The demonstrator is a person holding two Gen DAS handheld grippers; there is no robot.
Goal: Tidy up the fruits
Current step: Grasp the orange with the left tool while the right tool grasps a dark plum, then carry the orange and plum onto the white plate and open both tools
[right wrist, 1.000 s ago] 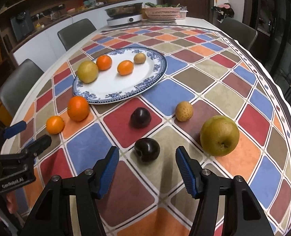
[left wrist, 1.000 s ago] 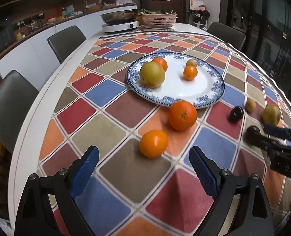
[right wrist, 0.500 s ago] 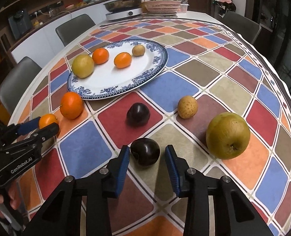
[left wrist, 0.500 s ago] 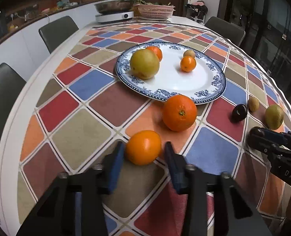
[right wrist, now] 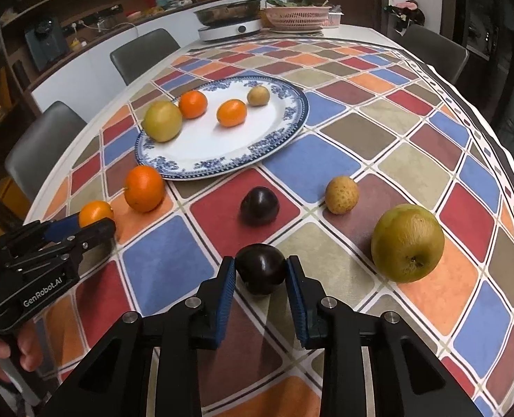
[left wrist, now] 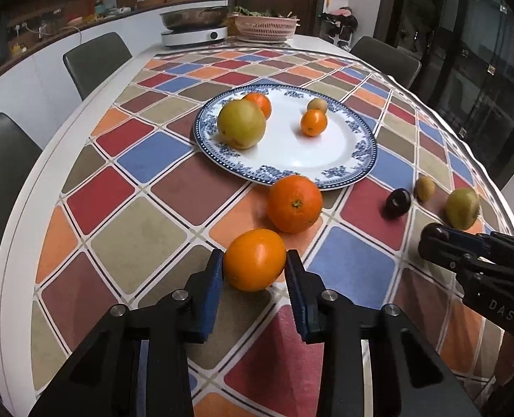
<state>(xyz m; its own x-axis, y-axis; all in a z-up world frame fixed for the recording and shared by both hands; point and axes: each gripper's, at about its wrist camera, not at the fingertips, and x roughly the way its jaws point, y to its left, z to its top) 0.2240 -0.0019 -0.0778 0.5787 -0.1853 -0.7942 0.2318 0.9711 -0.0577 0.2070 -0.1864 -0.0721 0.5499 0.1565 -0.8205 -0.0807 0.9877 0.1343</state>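
My left gripper [left wrist: 254,268] is shut on a small orange [left wrist: 255,257] that rests on the chequered tablecloth. In the right wrist view that left gripper [right wrist: 90,225] shows at the left edge, around the same orange [right wrist: 95,211]. My right gripper [right wrist: 261,271] is shut on a dark plum [right wrist: 260,266], its blue pads touching both sides; it also appears as the right gripper [left wrist: 441,241] in the left wrist view. The blue-rimmed plate [left wrist: 343,170] holds a yellow pear [left wrist: 241,123], two small oranges and a small brown fruit. A large orange [left wrist: 294,203] lies just before the plate.
A second dark plum [right wrist: 259,205], a small brown fruit [right wrist: 342,194] and a big green-brown pear [right wrist: 407,242] lie on the cloth to the right. A cooker with a pan [left wrist: 194,31] and a pink basket [left wrist: 265,26] stand at the far end. Grey chairs [left wrist: 97,59] ring the table.
Both grippers stood open a second ago; the left has closed on the small orange and the right on the near plum. The left came a little closer to its fruit.
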